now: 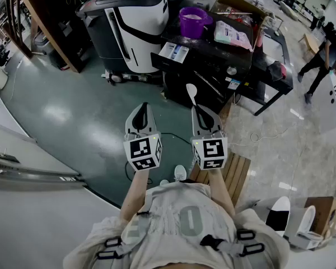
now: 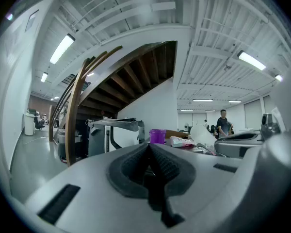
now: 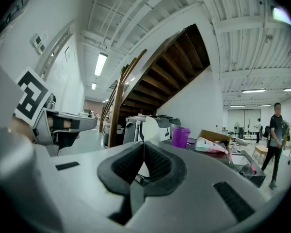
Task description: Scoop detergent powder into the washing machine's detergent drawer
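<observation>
Spoon (image 1: 191, 92) is in the right gripper (image 1: 197, 110). Its jaws are closed on the handle and the white bowl sticks out ahead, with no powder in it that we can see. Left gripper (image 1: 144, 106) has its jaws pressed together on nothing. Both are held out side by side over the floor (image 1: 73, 105), well short of the table (image 1: 213, 66).

Powder: we take the pale fill in the purple cup (image 1: 194, 21), at the table's far edge, to be the detergent. A pink bag (image 1: 232, 35) lies near it, toward the far right corner. A white and blue tray (image 1: 173, 52) at the table's near left corner may be the drawer; we cannot confirm that at this size. Machine (image 1: 131, 24) stands off the table's left end.

Judgement: scooping not begun, approach stage.

What could go wrong:
- The grip is on a thin handle with a long overhang. Digging into powder would lever the spoon, so it could twist or slip in the jaws.
- The cup looks light and nothing holds it. A push from the spoon could tip it or slide it off the far edge. The free left gripper could steady it.
- Cup and tray sit apart, so a loaded spoon must travel. Any tilt spills powder on the black top.
- If the tray is not the drawer, powder lands in the wrong place. Check first.
- Cable (image 1: 269, 134) on the floor by the table's right end is a trip risk on approach.
</observation>
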A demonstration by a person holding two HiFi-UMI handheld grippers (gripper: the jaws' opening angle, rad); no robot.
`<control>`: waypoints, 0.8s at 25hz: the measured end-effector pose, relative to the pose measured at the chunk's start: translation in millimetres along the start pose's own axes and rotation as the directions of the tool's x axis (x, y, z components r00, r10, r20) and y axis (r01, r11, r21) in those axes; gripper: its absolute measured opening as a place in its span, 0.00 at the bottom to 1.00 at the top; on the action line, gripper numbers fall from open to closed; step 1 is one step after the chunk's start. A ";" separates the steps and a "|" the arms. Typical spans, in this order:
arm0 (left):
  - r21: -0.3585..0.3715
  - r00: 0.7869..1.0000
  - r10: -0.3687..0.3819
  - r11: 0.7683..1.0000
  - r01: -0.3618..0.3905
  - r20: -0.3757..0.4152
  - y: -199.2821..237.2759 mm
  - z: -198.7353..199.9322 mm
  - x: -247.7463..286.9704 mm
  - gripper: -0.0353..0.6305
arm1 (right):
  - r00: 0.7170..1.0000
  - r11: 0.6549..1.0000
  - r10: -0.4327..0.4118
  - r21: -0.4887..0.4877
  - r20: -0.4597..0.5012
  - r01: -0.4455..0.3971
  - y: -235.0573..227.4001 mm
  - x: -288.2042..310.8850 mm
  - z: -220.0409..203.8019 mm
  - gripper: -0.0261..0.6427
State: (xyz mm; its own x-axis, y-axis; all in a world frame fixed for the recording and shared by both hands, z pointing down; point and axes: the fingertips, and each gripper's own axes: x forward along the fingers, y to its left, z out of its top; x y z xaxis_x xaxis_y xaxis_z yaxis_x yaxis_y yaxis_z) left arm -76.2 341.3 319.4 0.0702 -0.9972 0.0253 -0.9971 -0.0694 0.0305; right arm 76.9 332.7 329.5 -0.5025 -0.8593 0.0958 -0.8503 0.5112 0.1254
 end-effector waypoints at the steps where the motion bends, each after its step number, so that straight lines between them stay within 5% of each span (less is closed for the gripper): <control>1: 0.001 1.000 0.001 1.000 -0.001 -0.001 -0.6 0.1 2.2 0.08 | 1.000 1.000 0.001 0.005 0.000 -0.001 -2.4 1.3 -0.5 0.06; 20: 0.022 0.998 0.055 0.998 -0.055 0.006 -9.9 -13.5 68.1 0.08 | 0.998 0.990 0.028 0.134 0.065 -0.037 -67.2 58.4 -13.1 0.05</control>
State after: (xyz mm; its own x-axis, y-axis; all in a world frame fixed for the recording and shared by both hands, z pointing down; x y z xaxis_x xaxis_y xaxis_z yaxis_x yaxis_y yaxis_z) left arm -61.2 274.4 334.3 0.0147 -0.9997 0.0207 -0.9999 -0.0146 0.0068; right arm 106.7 248.3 339.5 -0.5354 -0.8439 0.0354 -0.8445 0.5354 -0.0114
